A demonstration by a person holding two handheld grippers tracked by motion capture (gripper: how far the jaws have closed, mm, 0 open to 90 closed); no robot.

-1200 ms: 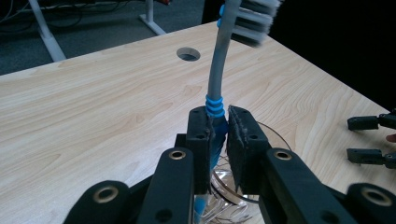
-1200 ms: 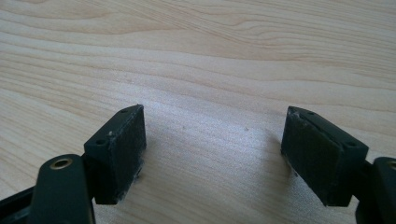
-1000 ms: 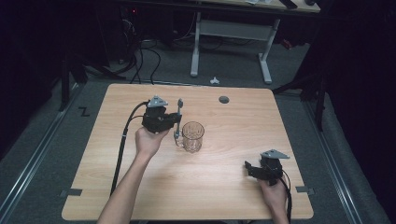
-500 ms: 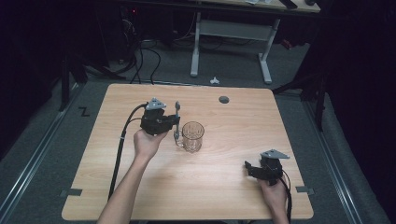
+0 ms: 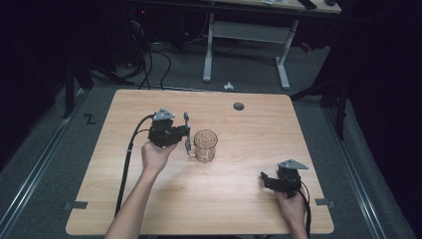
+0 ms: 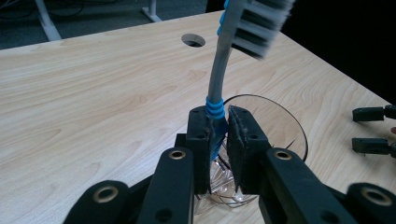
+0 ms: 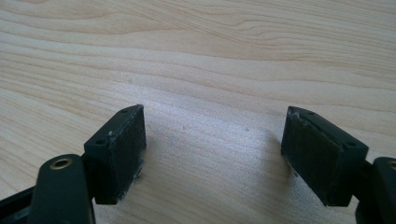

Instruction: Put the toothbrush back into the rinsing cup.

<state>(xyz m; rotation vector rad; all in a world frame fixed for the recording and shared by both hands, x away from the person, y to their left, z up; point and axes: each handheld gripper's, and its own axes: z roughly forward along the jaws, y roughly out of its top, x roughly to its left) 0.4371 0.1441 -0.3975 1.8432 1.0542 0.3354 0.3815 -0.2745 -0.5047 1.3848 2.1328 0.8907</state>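
Fingers [image 5: 185, 133] of the left gripper [image 5: 164, 130] pinch one toothbrush [image 5: 187, 130] just to the left of the single glass mug [image 5: 205, 146] in the high view. The brush stands nearly upright, head up, its lower end beside the mug's rim rather than clearly over it. The right gripper [image 5: 283, 180] rests on the surface [image 5: 249, 119] well to the right of the mug and nearer the person, so the left hand is by far the nearer one.

In the left gripper view the fingers [image 6: 201, 140] are clamped on the blue-ribbed neck of the toothbrush [image 6: 219, 70], whose long axis runs up and away to the bristles. The open mouth of the mug [image 6: 275, 126] lies just behind and below the grip, so I judge the coming move turns on shifting the handle end over that opening, then lowering.

In the right gripper view its fingers [image 7: 119, 149] are spread wide above bare wood, holding nothing.
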